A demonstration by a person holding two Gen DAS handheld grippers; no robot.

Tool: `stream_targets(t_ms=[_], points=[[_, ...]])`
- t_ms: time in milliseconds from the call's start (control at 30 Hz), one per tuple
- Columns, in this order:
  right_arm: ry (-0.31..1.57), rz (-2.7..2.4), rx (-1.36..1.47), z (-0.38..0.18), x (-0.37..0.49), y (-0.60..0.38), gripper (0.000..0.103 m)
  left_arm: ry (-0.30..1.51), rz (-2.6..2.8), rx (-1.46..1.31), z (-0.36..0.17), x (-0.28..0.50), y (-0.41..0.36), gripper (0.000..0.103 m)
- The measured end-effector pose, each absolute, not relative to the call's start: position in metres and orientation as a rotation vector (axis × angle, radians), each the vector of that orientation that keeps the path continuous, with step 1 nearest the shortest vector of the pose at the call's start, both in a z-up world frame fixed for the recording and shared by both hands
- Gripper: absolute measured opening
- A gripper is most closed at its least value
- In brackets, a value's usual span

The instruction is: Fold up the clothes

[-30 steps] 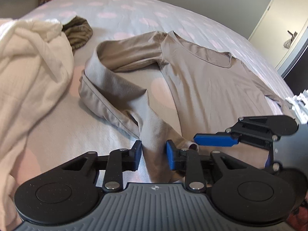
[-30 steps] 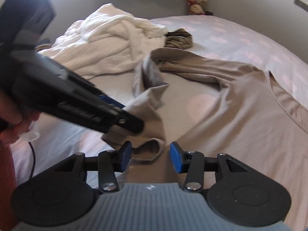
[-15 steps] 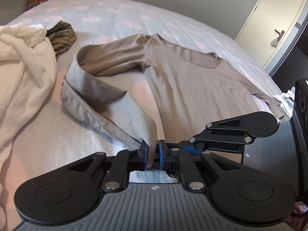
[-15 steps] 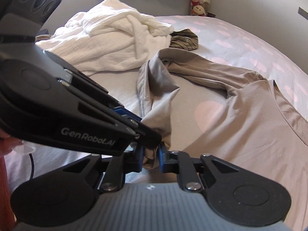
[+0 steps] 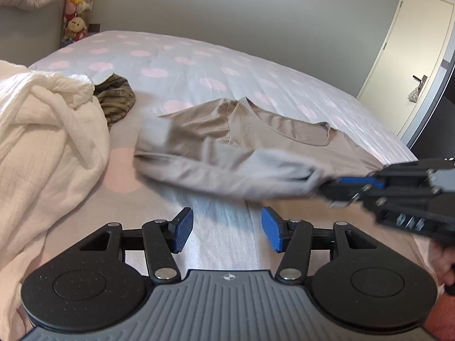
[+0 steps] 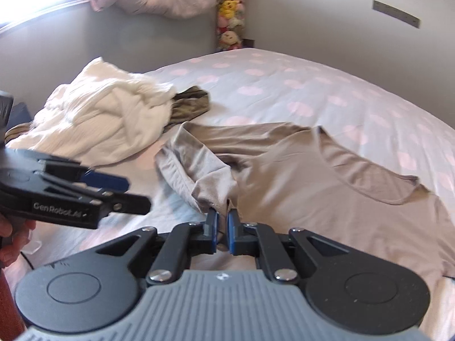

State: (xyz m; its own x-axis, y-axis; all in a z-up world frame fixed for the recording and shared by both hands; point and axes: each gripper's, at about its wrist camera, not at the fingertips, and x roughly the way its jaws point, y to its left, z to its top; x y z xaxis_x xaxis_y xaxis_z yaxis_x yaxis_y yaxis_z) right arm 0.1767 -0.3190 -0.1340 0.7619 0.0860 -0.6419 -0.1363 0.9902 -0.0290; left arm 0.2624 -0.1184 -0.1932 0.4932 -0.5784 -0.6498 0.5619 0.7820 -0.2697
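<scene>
The left tongs [image 5: 227, 228] are opening, their blue pads [image 5: 183, 228] standing well apart with nothing between them, only the bed's sheet and the near hem of the garment showing beyond the gap. The right tongs [image 6: 222, 228] are closing, their pads almost together and pinching the end of the taupe sleeve [image 6: 212, 183]; the fabric rises in a bunched fold straight out of the narrow slit between the pads. In the left wrist view the right tongs [image 5: 335, 189] reach in from the right edge, and the sleeve [image 5: 256, 170] stretches from them across the front of the long-sleeved taupe shirt [image 5: 284, 142], blurred along its length. The shirt lies flat on the bed [image 5: 227, 65], neckline up and toward the far side, its body spread to the right in the right wrist view [image 6: 327, 187]. In that same view the left tongs [image 6: 125, 191] sit to the left of the pinched sleeve, apart from it, with a hand [image 6: 14, 241] gripping the handle at the frame's edge. A heap of white clothing [image 5: 48, 147] lies on the left part of the bed, and a small olive striped garment [image 5: 115, 101] is tucked against its far edge, near the shirt's shoulder but apart from it. Plush toys [image 5: 76, 8] stand stacked in the far corner against the wall.
</scene>
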Motion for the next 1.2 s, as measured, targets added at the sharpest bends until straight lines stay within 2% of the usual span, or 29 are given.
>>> stream_targets(t_ms=[367, 600, 733, 900, 967, 1133, 1167, 1200], points=[[0.696, -0.190, 0.026, -0.124, 0.168, -0.427, 0.009, 0.863, -0.674, 0.072, -0.211, 0.266, -0.130, 0.051], [0.826, -0.281, 0.068, -0.162, 0.172, -0.465, 0.010, 0.882, -0.668, 0.102, -0.217, 0.267, -0.134, 0.051], [0.878, -0.304, 0.113, -0.176, 0.168, -0.476, 0.019, 0.883, -0.665, 0.112, -0.218, 0.269, -0.135, 0.051], [0.858, -0.303, 0.133, -0.169, 0.158, -0.489, 0.024, 0.889, -0.664, 0.143, -0.222, 0.272, -0.139, 0.051], [0.835, -0.296, 0.148, -0.164, 0.156, -0.496, 0.030, 0.886, -0.662, 0.159, -0.224, 0.273, -0.141, 0.051], [0.819, -0.255, 0.212, -0.161, 0.166, -0.508, 0.034, 0.880, -0.656, 0.170, -0.226, 0.275, -0.142, 0.051], [0.816, -0.245, 0.223, -0.162, 0.168, -0.508, 0.036, 0.878, -0.654, 0.172, -0.226, 0.276, -0.143, 0.051], [0.809, -0.236, 0.226, -0.163, 0.169, -0.506, 0.045, 0.875, -0.653, 0.173, -0.226, 0.276, -0.142, 0.051]])
